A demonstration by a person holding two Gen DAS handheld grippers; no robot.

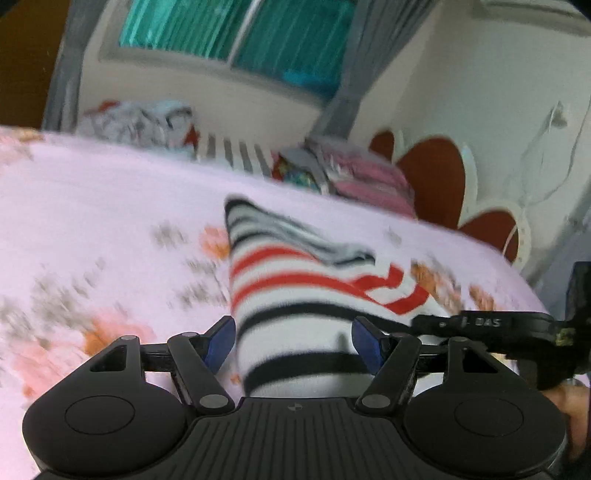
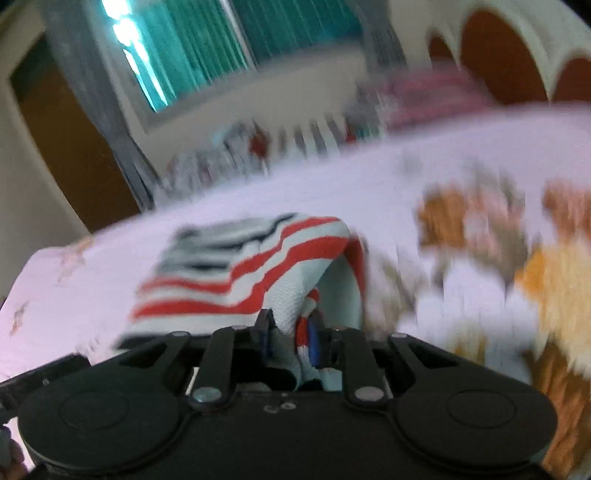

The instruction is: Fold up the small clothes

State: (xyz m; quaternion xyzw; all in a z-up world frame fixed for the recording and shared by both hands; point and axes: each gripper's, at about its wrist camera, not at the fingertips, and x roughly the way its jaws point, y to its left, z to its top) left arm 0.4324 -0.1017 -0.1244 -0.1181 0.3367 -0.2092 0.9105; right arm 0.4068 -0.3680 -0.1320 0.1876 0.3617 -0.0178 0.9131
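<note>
**Striped garment pinched on the right, straddled on the left**

Right gripper (image 2: pixel 290 338): jaws clenched on a bunched fold of the striped garment (image 2: pixel 236 273), blue pads pressed against white knit with a red stripe between them. From that pinch, cloth lifted into a hump, then draped down to the left over the flat part lying on the bed.

Left gripper (image 1: pixel 293 341): jaws released and spread wide, blue pads (image 1: pixel 221 341) on either side of the striped garment (image 1: pixel 295 288), near its edges; contact with the cloth impossible to tell. Black stripes nearest, red stripes farther out, a folded-over grey and black layer on top at the far end. Part of the right gripper visible at the right edge of the left wrist view, reaching to the garment's right corner.

Beneath everything, a bed (image 1: pixel 92 206) covered in a pale pink sheet with orange and grey floral print. At the far side, a heap of clothes (image 1: pixel 136 123) and a pink folded stack (image 1: pixel 369 177) near the red and white headboard (image 1: pixel 436 173). Beyond, a window with teal curtains (image 1: pixel 236 29). Both views blurred.
</note>
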